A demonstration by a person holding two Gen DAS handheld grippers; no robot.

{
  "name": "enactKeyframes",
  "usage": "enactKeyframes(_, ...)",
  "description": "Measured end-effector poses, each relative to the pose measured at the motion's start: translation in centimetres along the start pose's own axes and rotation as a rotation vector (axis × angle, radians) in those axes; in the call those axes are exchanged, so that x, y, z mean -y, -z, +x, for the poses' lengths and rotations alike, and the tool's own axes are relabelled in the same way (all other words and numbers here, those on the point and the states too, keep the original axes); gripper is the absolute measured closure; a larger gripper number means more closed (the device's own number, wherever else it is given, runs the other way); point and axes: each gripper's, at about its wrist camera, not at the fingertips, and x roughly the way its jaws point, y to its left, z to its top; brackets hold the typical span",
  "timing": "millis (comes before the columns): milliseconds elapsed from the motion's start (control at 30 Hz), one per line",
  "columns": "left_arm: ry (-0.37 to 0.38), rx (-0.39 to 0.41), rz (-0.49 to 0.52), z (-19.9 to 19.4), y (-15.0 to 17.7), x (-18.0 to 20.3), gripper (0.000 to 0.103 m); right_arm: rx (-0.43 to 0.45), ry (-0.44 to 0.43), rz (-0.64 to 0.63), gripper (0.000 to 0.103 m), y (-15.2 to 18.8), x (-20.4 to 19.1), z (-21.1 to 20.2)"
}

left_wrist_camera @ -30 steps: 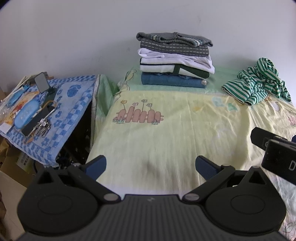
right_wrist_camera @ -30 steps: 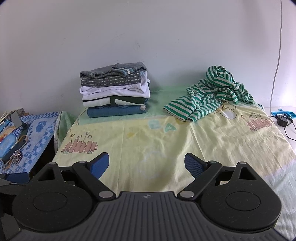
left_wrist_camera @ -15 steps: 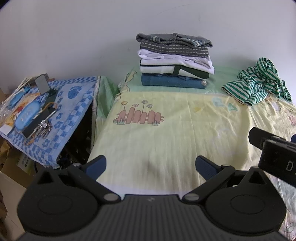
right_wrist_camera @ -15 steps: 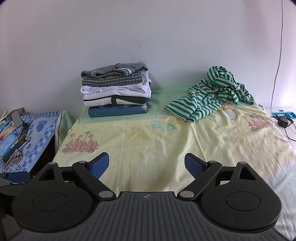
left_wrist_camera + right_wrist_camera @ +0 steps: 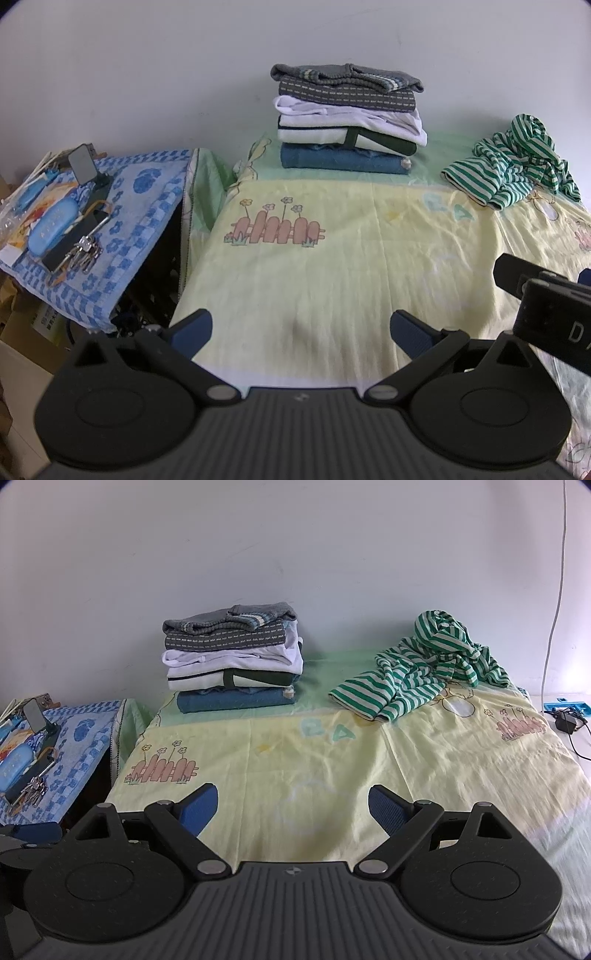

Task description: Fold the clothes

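The bed had a pale yellow sheet (image 5: pixel 332 768) with little cartoon fences on it, pushed up against a plain white wall (image 5: pixel 258 554). A neat stack of folded clothes (image 5: pixel 232 664) sat at the back, and the green striped shirt (image 5: pixel 424 664) lay crumpled well to its right — nobody touching it. Both the left gripper (image 5: pixel 301 328) and right gripper (image 5: pixel 293 805) hovered over the near edge, fingers spread wide, holding nothing. Side table (image 5: pixel 147 206) on the left — keys (image 5: pixel 83 253), clutter.

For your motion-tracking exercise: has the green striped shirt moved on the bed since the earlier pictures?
No. The green striped shirt lies crumpled in the same spot, just right of the folded stack and above the sheet's printed letters; only the camera shifts slightly.
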Motion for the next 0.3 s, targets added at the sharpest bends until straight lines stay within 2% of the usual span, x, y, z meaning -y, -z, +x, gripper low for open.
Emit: enactKeyframes(300,0.0,0.0,0.003,0.06,0.06,0.09,0.001,0.0,0.002,0.0,0.012,0.07,-0.12,0.08)
